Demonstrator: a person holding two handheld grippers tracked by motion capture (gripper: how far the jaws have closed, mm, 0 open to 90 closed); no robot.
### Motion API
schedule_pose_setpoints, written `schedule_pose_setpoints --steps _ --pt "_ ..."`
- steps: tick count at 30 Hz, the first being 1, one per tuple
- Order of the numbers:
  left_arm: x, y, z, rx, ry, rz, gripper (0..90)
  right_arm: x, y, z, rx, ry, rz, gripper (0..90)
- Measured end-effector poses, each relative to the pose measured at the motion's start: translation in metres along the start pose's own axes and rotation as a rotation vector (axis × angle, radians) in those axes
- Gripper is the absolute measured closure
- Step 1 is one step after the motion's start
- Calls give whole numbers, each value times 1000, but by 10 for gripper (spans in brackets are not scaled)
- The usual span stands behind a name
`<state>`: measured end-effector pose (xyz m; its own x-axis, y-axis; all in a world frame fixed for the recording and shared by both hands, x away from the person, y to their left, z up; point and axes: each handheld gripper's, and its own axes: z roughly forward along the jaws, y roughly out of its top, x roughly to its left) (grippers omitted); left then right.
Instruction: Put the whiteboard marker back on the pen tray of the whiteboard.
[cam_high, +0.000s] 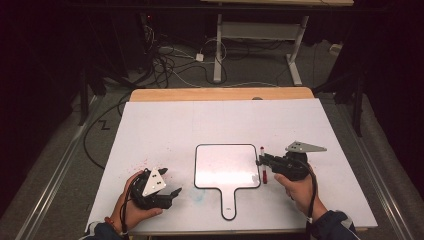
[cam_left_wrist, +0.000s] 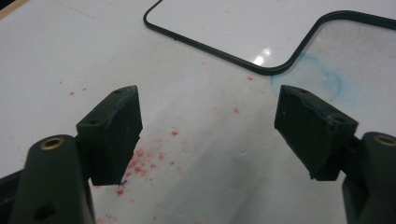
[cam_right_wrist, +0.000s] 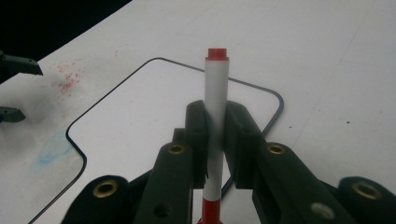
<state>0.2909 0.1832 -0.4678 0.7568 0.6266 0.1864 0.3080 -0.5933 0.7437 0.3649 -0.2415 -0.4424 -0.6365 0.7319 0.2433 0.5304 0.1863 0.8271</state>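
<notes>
Gripping the marker (cam_right_wrist: 217, 116) across its barrel, your right gripper (cam_right_wrist: 216, 126) has its jaws pinched on the white middle, so the red ends stay free above and below the pads. In the high view that puts the marker (cam_high: 262, 165) right of centre, just beside the right edge of the whiteboard (cam_high: 227, 167); a hold at mid-barrel likely keeps it balanced and easy to turn towards the board. Your left gripper (cam_left_wrist: 208, 135) sits at the lower left of the high view (cam_high: 167, 192) with its jaws spread wide and nothing between them, probably parked clear of the board until it is needed. The marker is a slim white tube with red at both ends. The board is a white paddle with a thin dark rim and a short handle pointing towards you. Red specks and a faint blue smear (cam_left_wrist: 327, 77) mark the table (cam_high: 165, 125).
</notes>
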Motion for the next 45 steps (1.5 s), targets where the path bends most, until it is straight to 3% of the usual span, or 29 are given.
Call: schedule_pose_setpoints --steps 7,12,19,26,35,40,45 --pt "0 0 1 6 -2 -3 223 -12 2 21 1 -3 23 805" --pt "0 -1 1 11 -2 -4 222 -12 1 34 22 -10 41 801" --pt "0 -1 0 14 -1 -1 222 -14 -3 49 66 -99 35 791" --pt "-1 -2 0 15 -1 2 222 -10 -4 51 89 -191 8 766" --pt "-1 -2 -1 15 0 3 222 -11 -4 50 104 -217 -8 730" --pt "-1 -2 -1 14 -1 2 222 -14 -1 47 101 -246 -43 687" --pt "-1 -2 -1 16 0 4 222 -13 3 43 86 -248 -143 737"
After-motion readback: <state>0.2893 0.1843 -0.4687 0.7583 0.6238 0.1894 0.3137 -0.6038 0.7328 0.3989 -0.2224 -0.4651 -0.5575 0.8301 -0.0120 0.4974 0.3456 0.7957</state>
